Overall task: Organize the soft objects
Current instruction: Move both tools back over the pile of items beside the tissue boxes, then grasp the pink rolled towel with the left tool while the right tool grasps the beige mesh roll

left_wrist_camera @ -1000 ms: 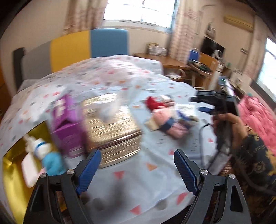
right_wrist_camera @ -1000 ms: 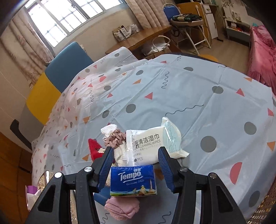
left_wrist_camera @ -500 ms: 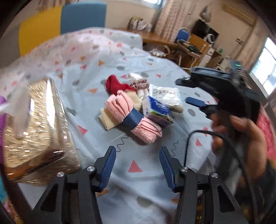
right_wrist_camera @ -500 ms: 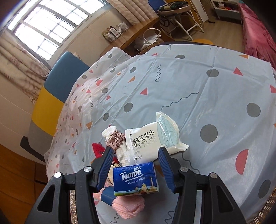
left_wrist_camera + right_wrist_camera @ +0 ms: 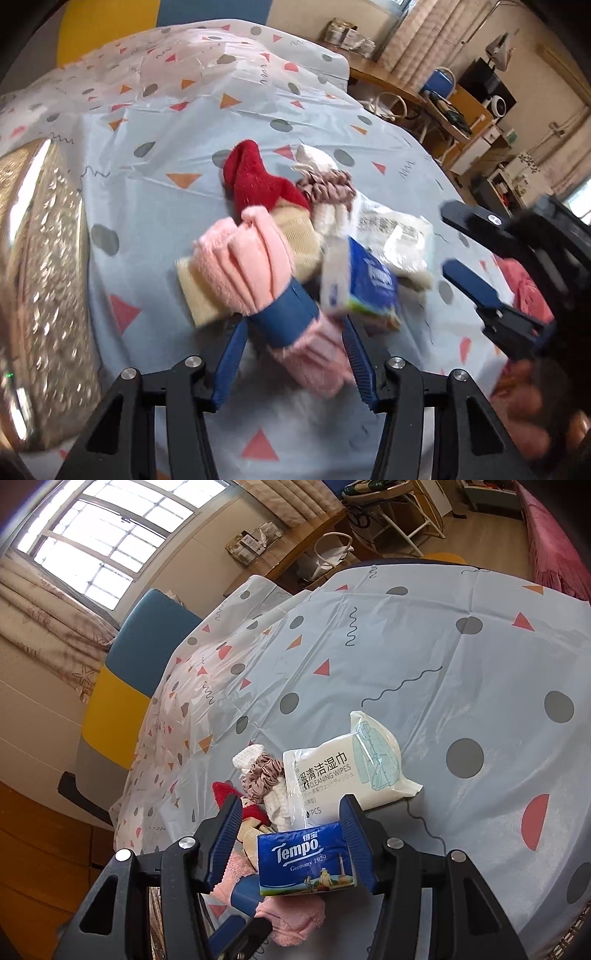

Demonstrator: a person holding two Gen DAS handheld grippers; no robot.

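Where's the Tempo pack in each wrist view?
Left wrist: Tempo pack right of centre, tilted, beside the pink towel.
Right wrist: Tempo pack low centre, between the right gripper's fingers.
Shared landmark: wipes pack just behind it.

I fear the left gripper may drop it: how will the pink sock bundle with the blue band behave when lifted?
The pink sock bundle looks plush, so it probably squashes rather than slips. Its blue band should keep it together, though the loose ends may droop. It is likely light.
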